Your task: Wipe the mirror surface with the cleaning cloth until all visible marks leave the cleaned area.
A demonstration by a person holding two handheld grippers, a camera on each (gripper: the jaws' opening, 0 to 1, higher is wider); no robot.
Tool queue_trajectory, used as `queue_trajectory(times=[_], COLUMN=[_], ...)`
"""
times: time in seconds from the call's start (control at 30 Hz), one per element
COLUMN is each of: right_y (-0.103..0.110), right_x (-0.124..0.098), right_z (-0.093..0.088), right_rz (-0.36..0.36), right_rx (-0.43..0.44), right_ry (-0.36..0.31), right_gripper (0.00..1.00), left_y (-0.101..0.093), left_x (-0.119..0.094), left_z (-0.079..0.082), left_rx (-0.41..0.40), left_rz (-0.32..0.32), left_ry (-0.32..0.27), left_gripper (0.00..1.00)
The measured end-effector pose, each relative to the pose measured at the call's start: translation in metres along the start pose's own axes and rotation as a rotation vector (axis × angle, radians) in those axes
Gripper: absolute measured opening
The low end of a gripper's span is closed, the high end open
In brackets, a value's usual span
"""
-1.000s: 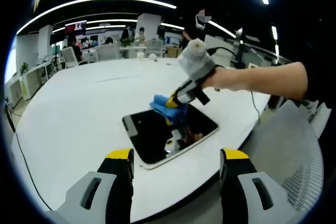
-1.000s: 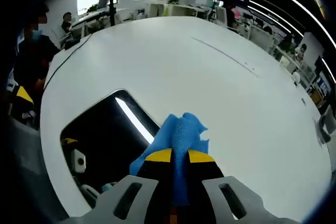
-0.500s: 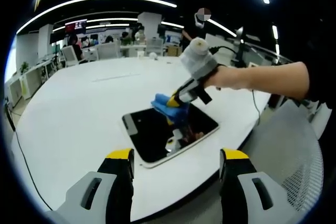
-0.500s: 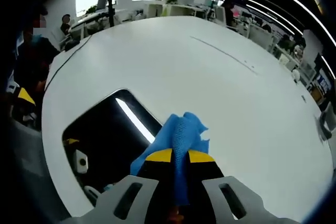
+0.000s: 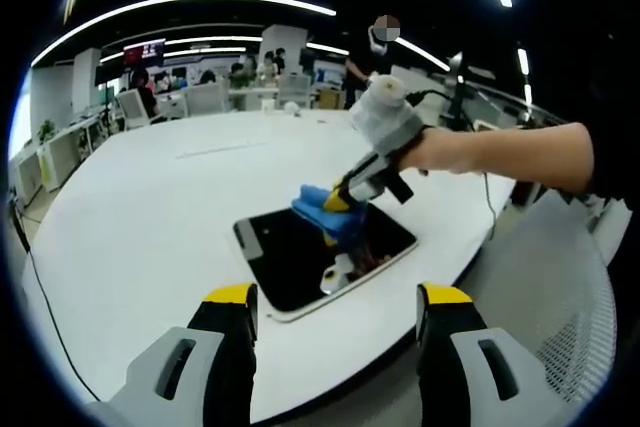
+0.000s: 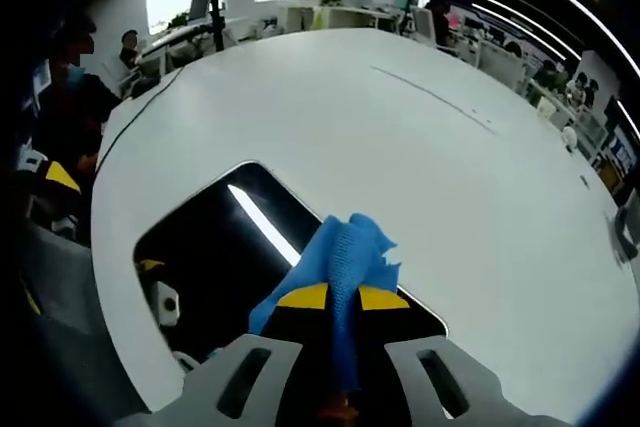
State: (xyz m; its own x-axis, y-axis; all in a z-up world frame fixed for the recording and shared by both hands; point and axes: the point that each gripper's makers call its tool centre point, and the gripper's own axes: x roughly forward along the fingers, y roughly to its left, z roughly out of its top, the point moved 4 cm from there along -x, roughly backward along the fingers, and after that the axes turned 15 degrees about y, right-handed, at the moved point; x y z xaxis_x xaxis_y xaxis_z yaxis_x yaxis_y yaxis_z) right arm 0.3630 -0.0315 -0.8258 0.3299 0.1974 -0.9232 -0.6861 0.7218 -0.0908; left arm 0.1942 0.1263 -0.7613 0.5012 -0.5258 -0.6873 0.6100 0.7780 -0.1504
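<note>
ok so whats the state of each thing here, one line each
mirror: flat on the white table, dark glass facing up
blue cleaning cloth: bunched, gripped, over the mirror
right tongs: shut on the cloth
left tongs: open, holding nothing, short of the table edge

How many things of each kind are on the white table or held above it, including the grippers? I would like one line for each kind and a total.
Dark rectangular mirror with a white frame: 1
Blue cleaning cloth, held by the right gripper: 1
Yellow-tipped grippers, right gripper and left gripper: 2
Total: 4
</note>
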Motion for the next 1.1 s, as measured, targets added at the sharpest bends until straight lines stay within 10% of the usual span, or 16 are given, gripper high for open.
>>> queue_trajectory(times=[1.1], right_y=[0.032], right_x=[-0.019], right_z=[-0.035], right_rz=[0.021], right_rx=[-0.044], right_ry=[0.006], right_gripper=[0.04], left_y=[-0.001], left_x=[0.0], left_z=[-0.002], left_rx=[0.042], left_rz=[0.012], left_ry=[0.015], left_gripper=[0.65])
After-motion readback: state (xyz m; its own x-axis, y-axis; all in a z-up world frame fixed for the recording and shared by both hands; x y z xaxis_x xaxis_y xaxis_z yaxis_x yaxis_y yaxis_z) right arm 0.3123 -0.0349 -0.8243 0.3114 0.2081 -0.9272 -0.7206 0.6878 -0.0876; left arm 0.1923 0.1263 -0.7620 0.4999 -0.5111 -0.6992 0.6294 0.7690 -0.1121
